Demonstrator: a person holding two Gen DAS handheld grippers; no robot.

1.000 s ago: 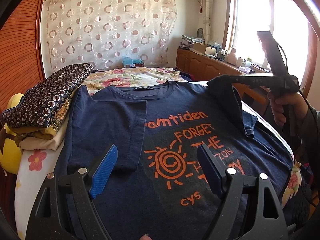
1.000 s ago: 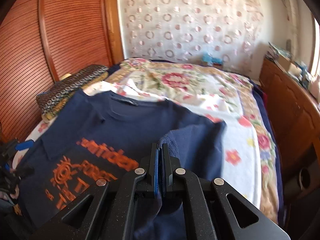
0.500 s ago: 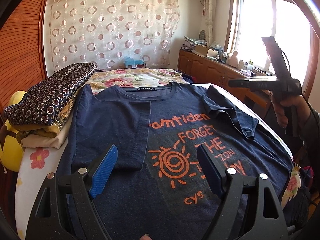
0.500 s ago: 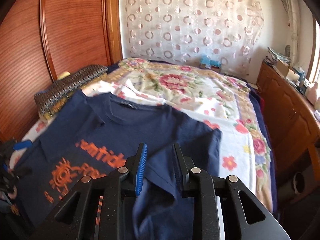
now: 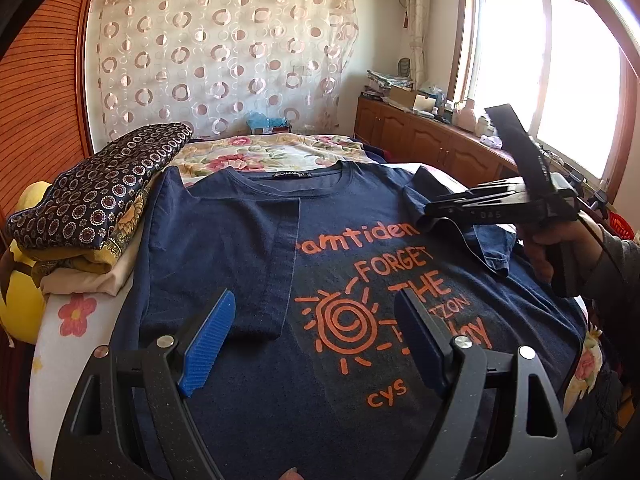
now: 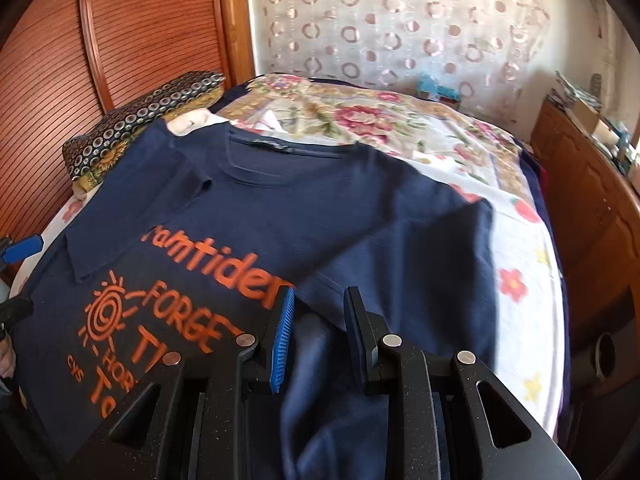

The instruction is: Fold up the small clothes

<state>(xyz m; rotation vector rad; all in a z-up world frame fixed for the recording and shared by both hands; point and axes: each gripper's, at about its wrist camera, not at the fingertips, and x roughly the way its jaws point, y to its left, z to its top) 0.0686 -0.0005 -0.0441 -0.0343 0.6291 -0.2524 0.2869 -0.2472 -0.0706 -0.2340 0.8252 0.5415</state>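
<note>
— Navy cotton T-shirt with orange print (image 5: 360, 248)?
— Left wrist view: flat on the flowered bedspread (image 5: 256, 156), collar far, hem near; left gripper (image 5: 316, 340) hovers released; folded patterned stack (image 5: 96, 200) lies left.
— Right wrist view?
— Right gripper (image 6: 316, 332) unclenched, sleeve (image 6: 400, 264) loose between its pads.

Slatted wooden wardrobe doors (image 6: 132, 40) at left. Circle-patterned curtain (image 5: 224, 52) covers rear wall. Bright window (image 5: 548, 72) above wooden cabinets (image 5: 424, 140).
</note>
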